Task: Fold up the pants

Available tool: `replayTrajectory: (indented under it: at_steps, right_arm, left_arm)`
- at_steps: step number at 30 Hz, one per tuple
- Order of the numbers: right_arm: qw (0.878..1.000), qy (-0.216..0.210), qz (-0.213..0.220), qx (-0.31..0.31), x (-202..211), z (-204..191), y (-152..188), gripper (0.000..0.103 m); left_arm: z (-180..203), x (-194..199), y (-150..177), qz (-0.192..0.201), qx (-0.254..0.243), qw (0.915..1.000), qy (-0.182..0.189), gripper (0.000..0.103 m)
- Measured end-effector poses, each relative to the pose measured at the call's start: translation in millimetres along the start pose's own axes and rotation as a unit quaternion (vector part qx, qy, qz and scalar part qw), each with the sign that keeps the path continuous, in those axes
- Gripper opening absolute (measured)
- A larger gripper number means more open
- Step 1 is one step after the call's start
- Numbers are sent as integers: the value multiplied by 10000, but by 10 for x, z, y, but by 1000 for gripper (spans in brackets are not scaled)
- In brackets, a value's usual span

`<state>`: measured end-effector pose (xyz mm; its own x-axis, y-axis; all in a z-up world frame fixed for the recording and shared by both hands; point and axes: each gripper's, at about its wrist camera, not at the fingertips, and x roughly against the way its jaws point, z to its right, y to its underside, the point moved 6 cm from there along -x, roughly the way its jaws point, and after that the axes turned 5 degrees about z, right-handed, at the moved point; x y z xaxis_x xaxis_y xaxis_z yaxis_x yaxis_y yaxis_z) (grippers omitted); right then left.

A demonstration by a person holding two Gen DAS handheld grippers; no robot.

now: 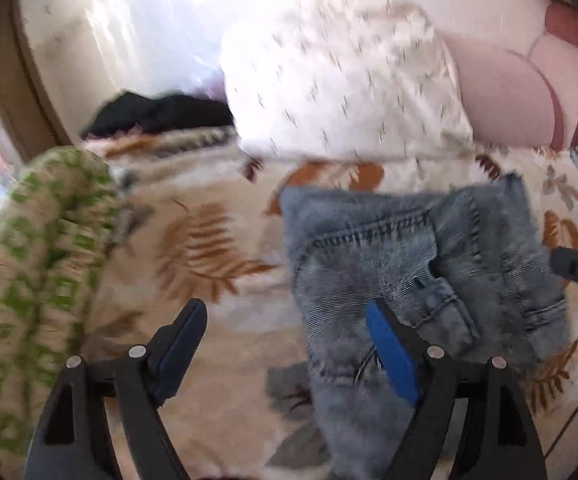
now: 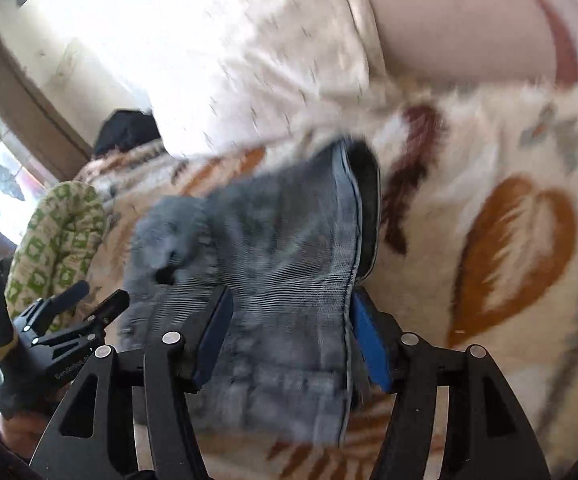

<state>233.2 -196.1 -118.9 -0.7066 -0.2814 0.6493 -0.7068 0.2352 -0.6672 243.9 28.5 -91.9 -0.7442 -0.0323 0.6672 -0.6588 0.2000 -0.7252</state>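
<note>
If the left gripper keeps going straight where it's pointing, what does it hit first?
Probably the leaf-print blanket, just beside the folded jeans. The left gripper is open and empty, with the denim edge under its right finger. Blur makes depth uncertain.

The pants (image 1: 409,264) were blue jeans with a faded, washed look. They lay folded up in a thick, flat bundle on the leafy blanket (image 1: 209,248). In the left wrist view they sat at about 4 o'clock. A seam (image 2: 351,240) with stitching ran along one edge.
</note>
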Motion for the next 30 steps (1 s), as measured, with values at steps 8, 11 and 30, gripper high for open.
replayTrajectory:
  at_steps: [8, 11, 30]
  right_arm:
    - [9786, 736, 1617, 1042, 1442, -632, 180, 73]
    - [9739, 716, 1824, 1145, 1796, -856, 373, 73]
    - [9586, 1044, 2128, 1580, 2661, -1512, 1153, 73]
  left_arm:
    - [-260, 1118, -5, 719, -45, 9966, -399, 101]
    - [-305, 1464, 85, 819, -17, 9956, -453, 102]
    - [-536, 2548, 735, 1062, 349, 9928, -438, 102]
